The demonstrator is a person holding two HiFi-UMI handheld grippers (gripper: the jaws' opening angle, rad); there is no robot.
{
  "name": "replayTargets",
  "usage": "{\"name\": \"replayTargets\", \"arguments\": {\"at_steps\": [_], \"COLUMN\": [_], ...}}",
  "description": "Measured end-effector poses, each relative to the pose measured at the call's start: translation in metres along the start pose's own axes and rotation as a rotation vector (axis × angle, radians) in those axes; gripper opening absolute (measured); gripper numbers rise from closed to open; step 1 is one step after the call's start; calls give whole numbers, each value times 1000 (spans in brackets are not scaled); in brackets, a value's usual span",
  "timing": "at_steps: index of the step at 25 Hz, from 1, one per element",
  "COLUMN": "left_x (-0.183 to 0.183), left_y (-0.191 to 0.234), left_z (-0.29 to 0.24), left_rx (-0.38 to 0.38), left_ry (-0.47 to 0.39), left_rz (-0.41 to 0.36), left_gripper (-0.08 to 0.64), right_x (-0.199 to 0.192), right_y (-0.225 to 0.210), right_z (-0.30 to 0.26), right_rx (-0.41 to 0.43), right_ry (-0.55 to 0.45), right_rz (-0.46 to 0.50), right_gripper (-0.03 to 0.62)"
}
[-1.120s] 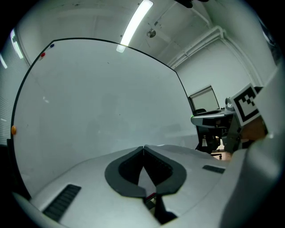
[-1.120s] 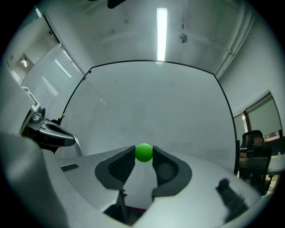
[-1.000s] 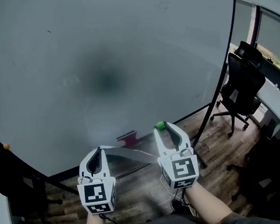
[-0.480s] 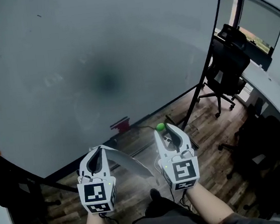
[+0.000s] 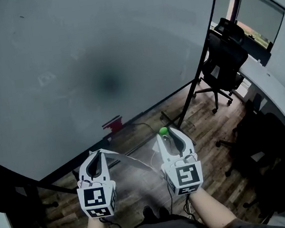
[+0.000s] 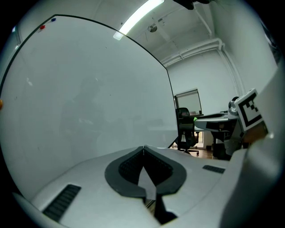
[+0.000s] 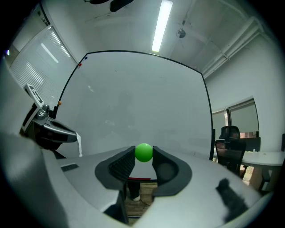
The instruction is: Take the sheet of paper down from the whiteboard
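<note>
Both have sunk from the whiteboard (image 5: 100, 64): the left gripper's (image 5: 100, 152) fingers pinch the freed sheet (image 5: 134, 161) trailing toward four o'clock, while the right gripper's (image 5: 164, 133) fingers clamp a green ball (image 5: 162, 130).

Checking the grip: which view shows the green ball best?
The right gripper view: the green ball sits large between the right tongs' tips. The head view shows it small; the left gripper view, at most a green speck.

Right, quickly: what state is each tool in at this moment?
Left tool: closed on the sheet of paper.
Right tool: closed on a green ball.
</note>
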State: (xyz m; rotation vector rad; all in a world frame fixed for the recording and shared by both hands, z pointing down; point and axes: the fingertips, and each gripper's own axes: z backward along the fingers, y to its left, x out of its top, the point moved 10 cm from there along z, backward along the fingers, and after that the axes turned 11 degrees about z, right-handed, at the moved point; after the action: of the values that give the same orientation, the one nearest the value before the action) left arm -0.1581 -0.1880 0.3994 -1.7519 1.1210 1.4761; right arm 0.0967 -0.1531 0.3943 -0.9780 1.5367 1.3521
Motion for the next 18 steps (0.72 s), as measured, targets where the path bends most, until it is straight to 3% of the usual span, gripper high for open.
{"name": "replayTargets", "arguments": {"at_steps": [14, 18], "left_x": [-10, -15], "left_y": [-74, -89], "left_z": [58, 68], "left_rx": [163, 170], "left_ry": [-7, 3], "left_rz": [-15, -9], "left_gripper": [12, 12], "right_x": [-15, -17], "right_y": [-38, -41], "right_z": [61, 79], "right_rx": [116, 132], "right_ry": [-65, -60], "right_rz": [-20, -28], "right_gripper": [127, 127]}}
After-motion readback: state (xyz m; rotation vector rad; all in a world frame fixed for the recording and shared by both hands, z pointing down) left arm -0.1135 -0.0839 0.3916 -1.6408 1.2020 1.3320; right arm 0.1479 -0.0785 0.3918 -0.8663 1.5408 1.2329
